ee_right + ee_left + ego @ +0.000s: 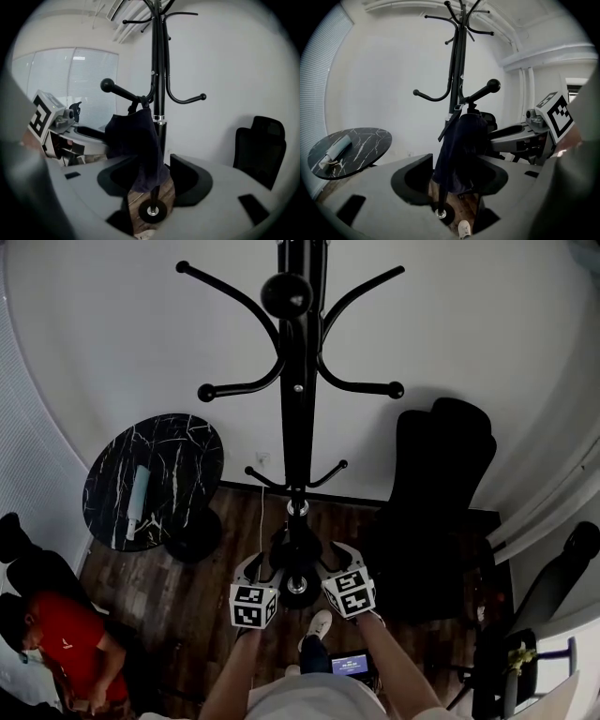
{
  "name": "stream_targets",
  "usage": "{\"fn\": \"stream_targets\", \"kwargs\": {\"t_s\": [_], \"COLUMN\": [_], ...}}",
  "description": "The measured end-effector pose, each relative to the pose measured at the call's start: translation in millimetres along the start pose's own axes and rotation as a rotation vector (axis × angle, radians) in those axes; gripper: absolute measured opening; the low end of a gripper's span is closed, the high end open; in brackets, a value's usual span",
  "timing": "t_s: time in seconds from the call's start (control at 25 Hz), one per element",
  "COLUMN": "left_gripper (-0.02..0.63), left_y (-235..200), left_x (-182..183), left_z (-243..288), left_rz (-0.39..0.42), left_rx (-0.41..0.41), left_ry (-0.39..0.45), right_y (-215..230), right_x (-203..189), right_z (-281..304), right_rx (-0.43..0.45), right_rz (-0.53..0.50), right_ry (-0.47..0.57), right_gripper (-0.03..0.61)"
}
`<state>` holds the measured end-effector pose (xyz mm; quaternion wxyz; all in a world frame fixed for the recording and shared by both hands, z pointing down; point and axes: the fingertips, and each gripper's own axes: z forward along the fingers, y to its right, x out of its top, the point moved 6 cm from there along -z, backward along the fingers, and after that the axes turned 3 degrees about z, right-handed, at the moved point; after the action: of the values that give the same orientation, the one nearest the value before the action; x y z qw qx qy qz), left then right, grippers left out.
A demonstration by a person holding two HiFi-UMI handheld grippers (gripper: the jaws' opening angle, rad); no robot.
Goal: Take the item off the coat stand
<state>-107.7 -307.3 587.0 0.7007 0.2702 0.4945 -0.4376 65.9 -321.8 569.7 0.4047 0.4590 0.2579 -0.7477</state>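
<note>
Now at the approach stage, we hold both claws low before the coat stand (456, 70). The left claw (457, 171) stands with its jaws wide apart and grips nothing. The right claw (150, 171) is likewise spread and empty. The dark cloth item (461, 145) hangs from a ball-tipped hook (480, 93) on the lower part of the pole. A strap (449, 125) appears to carry it. In each gripper view the cloth shows in the gap between the jaws, but no pad presses on it.

From the head view the two claws sit close together, one on either side of the pole and above its round base (296, 585). The cloth itself is hard to make out there.

For a good grasp, we judge that one claw should close high on the cloth, near the strap, and not on the loose lower hem. The hem would likely slip or stretch. The pole runs just behind the fabric, so the jaws should take cloth only.

The hook rises toward its ball. The lift therefore probably has to go upward and outward along the arm until the strap clears that ball. A straight downward or sideways pull might snag the strap and rock the stand. The second claw could support the hanging bulk. The marble surface (361, 140) lies well apart on our left.
</note>
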Motion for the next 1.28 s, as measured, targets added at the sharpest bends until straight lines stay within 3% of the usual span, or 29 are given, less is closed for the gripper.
{"fn": "stream_targets", "kwargs": {"t_s": [0.28,0.36,0.48,0.64,0.72,0.76,0.8,1.28], "left_gripper": [0.265,0.225,0.215,0.198,0.101,0.054,0.041,0.031], "left_y": [5.9,6.6,4.9,2.1,2.8,3.3,3.8,8.5], "left_x": [-4.2,-2.8,-1.9,-2.3,-3.7,-3.9,-4.0,-1.1], "left_z": [12.5,12.6,12.2,16.7,18.2,18.0,17.5,6.1], "left_rz": [-0.010,-0.004,-0.013,-0.077,-0.103,-0.104,-0.098,-0.047], "left_rx": [-0.047,-0.047,-0.043,-0.084,-0.113,-0.118,-0.120,-0.114], "left_ry": [-0.031,-0.020,-0.002,0.003,-0.014,-0.023,-0.030,-0.021], "right_y": [1.7,0.5,-0.8,-0.6,-1.7,-1.7,-1.3,-7.0], "right_x": [8.0,8.1,4.6,5.0,4.0,3.3,2.7,1.3], "right_z": [17.3,20.7,23.9,26.4,25.9,25.0,23.9,7.4], "right_rx": [0.030,0.035,0.052,0.048,0.050,0.054,0.059,0.019], "right_rz": [-0.019,-0.022,-0.005,0.003,0.011,0.022,0.037,0.006], "right_ry": [0.000,-0.004,-0.011,-0.002,-0.011,-0.017,-0.021,0.003], "right_gripper": [0.189,0.189,0.189,0.187,0.134,0.057,0.038,0.034]}}
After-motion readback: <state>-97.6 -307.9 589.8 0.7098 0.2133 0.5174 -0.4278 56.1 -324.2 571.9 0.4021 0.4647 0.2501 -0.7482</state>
